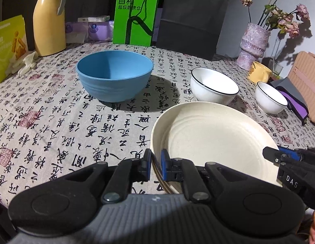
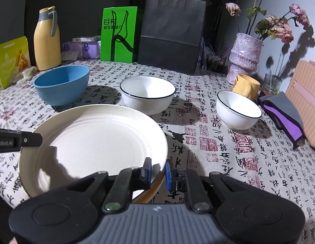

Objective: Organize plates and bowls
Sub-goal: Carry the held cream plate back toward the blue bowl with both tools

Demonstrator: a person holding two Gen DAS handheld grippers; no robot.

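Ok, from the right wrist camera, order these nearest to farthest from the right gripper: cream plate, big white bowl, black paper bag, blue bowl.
1. Cream plate: its near rim sits between the right gripper fingers.
2. Big white bowl: just beyond the plate, centre.
3. Blue bowl: farther back, to the left.
4. Black paper bag: standing at the table's back edge.

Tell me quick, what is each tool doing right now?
Left tool: shut on the rim of the cream plate.
Right tool: shut on the plate's opposite rim.
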